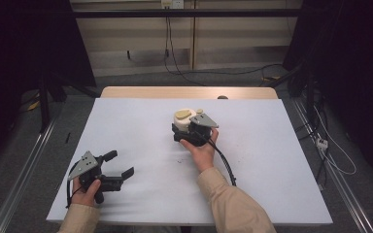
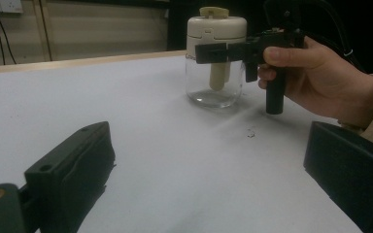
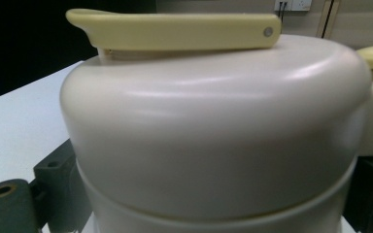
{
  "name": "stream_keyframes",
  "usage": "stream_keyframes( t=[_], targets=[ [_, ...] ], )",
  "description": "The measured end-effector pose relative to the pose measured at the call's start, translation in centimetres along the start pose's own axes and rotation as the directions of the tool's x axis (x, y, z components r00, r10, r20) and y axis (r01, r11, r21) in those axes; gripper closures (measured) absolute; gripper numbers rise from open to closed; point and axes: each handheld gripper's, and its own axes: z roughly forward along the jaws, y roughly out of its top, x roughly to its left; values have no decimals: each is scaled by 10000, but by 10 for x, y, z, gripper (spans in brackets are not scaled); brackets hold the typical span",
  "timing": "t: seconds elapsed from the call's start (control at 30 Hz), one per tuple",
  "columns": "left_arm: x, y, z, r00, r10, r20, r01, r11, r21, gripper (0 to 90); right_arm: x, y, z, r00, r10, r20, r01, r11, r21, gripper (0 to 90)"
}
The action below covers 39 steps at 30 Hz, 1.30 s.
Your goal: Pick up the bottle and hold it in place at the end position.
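Note:
A clear glass jar (image 2: 213, 90) with a cream lid (image 3: 213, 126) and a pale yellow flip handle (image 3: 175, 31) stands upright on the white table (image 1: 141, 194), a little right of centre. My right gripper (image 1: 183, 128) holds it from the near side, its black jaws pressed against both sides of the lid. A hand (image 2: 320, 80) grips that tool. My left gripper (image 1: 120, 163) rests low near the front left corner, open, with nothing between its jaws; its view looks across the table at the jar.
A wooden edge (image 1: 189, 92) borders the table's far side, with a small dark object (image 1: 222, 97) on it. A tiny speck (image 2: 250, 132) lies near the jar. Cables (image 1: 335, 160) run along the floor at right.

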Motion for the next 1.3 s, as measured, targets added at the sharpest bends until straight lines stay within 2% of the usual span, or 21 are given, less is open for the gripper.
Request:
stream_keyframes(
  t=[0.53, 1.3],
  targets=[
    [-1, 0, 0, 10000, 53, 64, -53, 10000, 9, 36, -2, 0, -4, 9998, 86, -151, -81, 9995, 320, 61],
    [-2, 0, 0, 9999, 85, 121, -85, 10000, -15, 36, -4, -2, -7, 9996, 79, -281, -67, 9992, 405, 59]
  ],
)
